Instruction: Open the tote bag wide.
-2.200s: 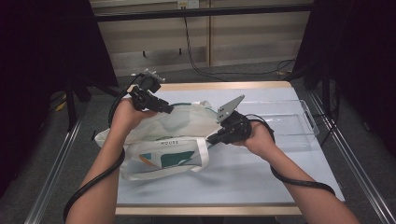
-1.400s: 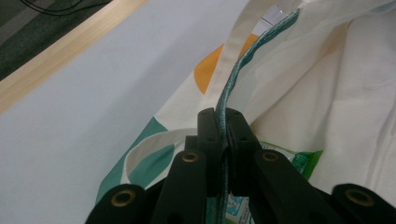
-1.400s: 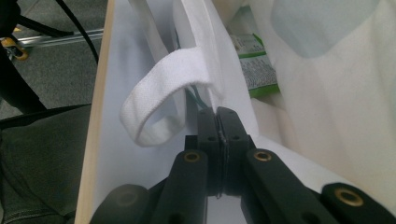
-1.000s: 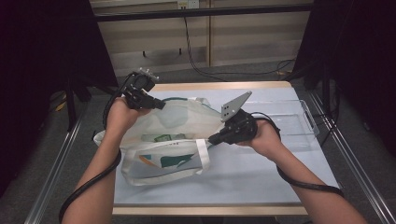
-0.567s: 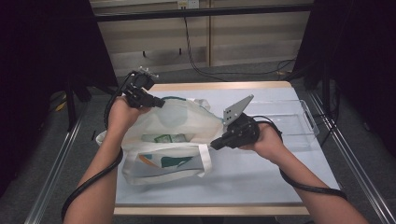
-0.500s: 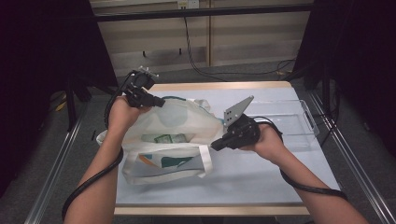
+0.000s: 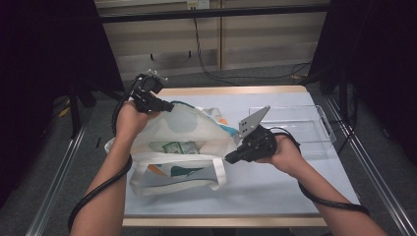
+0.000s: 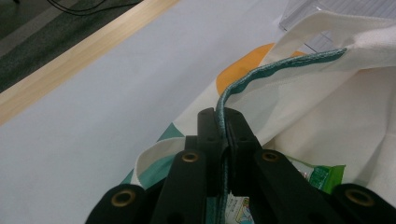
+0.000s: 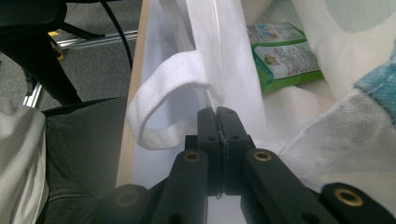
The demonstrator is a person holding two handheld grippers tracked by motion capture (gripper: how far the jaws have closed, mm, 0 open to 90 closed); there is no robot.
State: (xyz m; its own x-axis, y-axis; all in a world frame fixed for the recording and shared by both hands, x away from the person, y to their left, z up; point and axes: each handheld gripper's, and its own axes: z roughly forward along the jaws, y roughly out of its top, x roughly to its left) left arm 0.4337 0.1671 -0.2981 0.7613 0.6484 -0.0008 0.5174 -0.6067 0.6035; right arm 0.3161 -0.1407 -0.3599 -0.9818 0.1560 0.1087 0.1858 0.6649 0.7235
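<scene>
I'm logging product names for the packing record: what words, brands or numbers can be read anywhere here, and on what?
None can be read.
Green packet inside the tote bag: print and a small picture, too blurred to read.
Same packet in the left gripper view: too little visible to read.
Print on the tote bag's side in the high view: too small to read.

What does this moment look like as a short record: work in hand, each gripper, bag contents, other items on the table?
work in hand: tote bag held open by its rim on the table
left gripper: shut on the bag's teal-edged rim, at the far left side
right gripper: shut on the bag's white fabric at the near right side
bag contents: green packet lying inside
bag handle: white strap looped on the table in front of the bag
other item: clear tray to the right, apart from the bag
</scene>
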